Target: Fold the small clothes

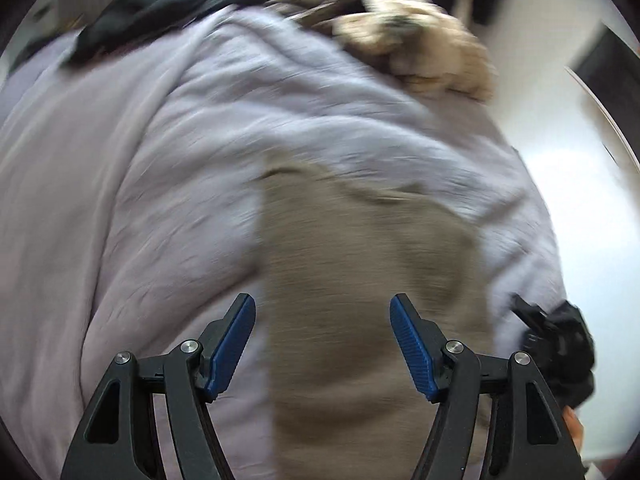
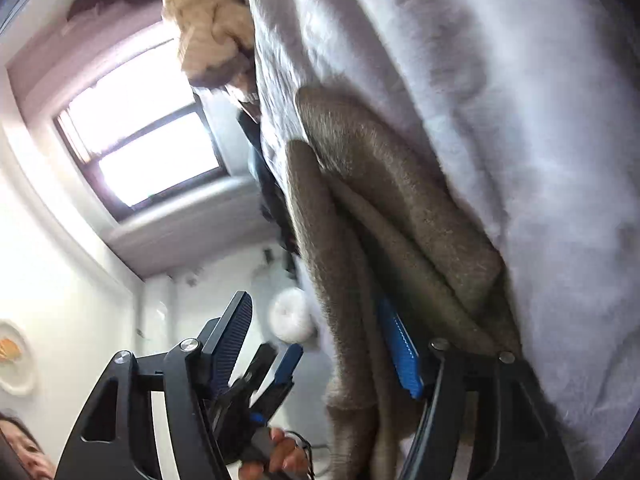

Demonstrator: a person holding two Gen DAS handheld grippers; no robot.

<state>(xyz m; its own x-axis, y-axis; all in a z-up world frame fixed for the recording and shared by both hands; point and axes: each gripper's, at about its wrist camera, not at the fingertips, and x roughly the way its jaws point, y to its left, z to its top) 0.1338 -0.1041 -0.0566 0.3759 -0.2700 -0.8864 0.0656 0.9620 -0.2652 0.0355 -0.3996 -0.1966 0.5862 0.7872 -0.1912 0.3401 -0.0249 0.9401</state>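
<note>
A grey-brown knit garment (image 1: 360, 280) lies flat on a lilac bed sheet (image 1: 120, 200). My left gripper (image 1: 322, 300) hovers over the garment's near part, open, with nothing between its blue pads. The right gripper (image 1: 536, 316) shows blurred at the garment's right edge. In the right wrist view, which is rolled on its side, the garment (image 2: 380, 208) lies in thick folds. My right gripper (image 2: 316, 308) is open. One fold hangs between its fingers and rests against the right blue pad (image 2: 402, 350); the other finger stands clear. The left gripper (image 2: 276, 354) and a hand (image 2: 280, 452) appear beyond.
A beige knitted item (image 1: 420, 40) and a dark garment (image 1: 160, 12) lie at the far end of the sheet. The bed's right edge drops to a pale floor (image 1: 560, 140). A window (image 2: 140, 152), white walls and a white round object (image 2: 290, 316) lie beyond.
</note>
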